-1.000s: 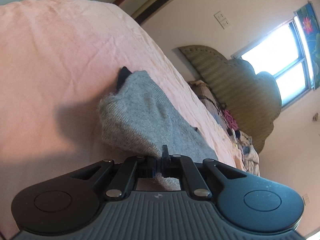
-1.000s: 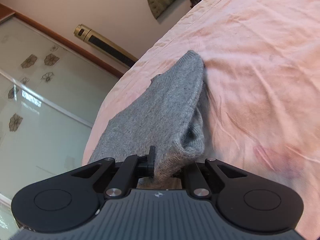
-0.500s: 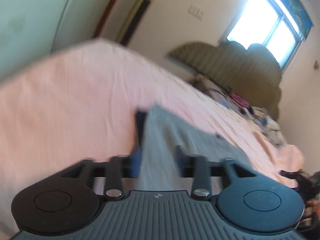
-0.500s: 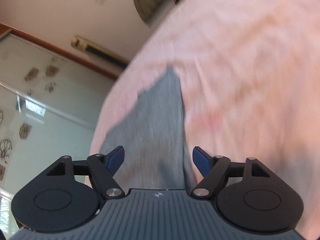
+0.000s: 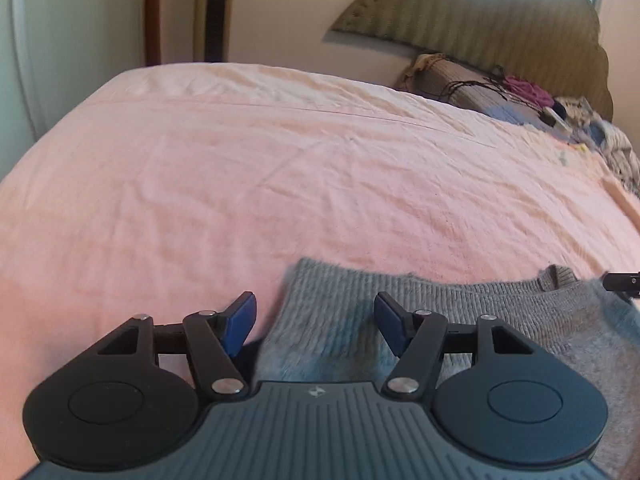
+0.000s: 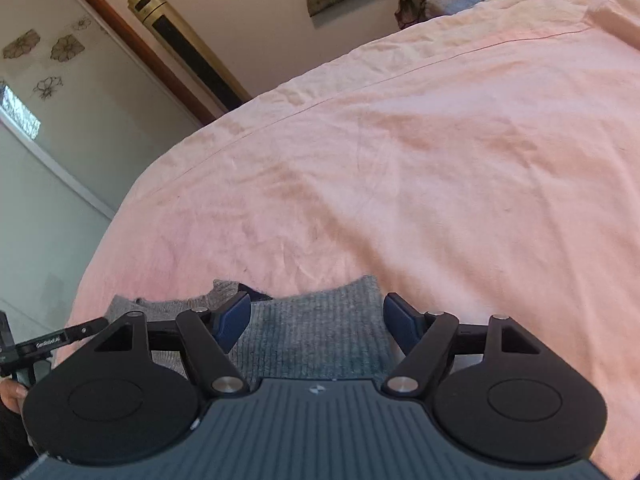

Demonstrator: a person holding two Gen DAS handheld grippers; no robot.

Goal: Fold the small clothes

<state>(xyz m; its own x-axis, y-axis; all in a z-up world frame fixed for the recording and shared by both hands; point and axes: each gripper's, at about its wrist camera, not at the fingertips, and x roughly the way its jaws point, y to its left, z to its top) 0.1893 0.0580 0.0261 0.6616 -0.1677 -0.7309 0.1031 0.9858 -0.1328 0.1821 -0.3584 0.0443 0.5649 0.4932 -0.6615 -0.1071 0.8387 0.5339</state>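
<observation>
A grey knit sweater (image 5: 480, 312) lies flat and folded on the pink bed sheet (image 5: 280, 184), close to the near edge. My left gripper (image 5: 314, 304) hovers over the sweater's left end. Its jaws are closing, and the blue pads (image 5: 240, 320) stand apart, pressing on nothing. My right gripper (image 6: 318, 304) hangs over the other end of the sweater (image 6: 316, 336). Its jaws are closing too, with the knit seen below the gap and the pads clear of it. A tip of the right gripper (image 5: 624, 282) shows at the left wrist view's right edge.
An olive headboard (image 5: 500, 20) and a heap of clothes and cables (image 5: 540, 100) sit at the head of the bed. A wardrobe door with flower prints (image 6: 48, 80) and a gold standing unit (image 6: 188, 44) stand beyond the bed. A hand (image 6: 12, 394) shows at lower left.
Both grippers were shut on the lifted sweater; they have let it go, opened and drawn back. The sweater now lies flat on the sheet.
</observation>
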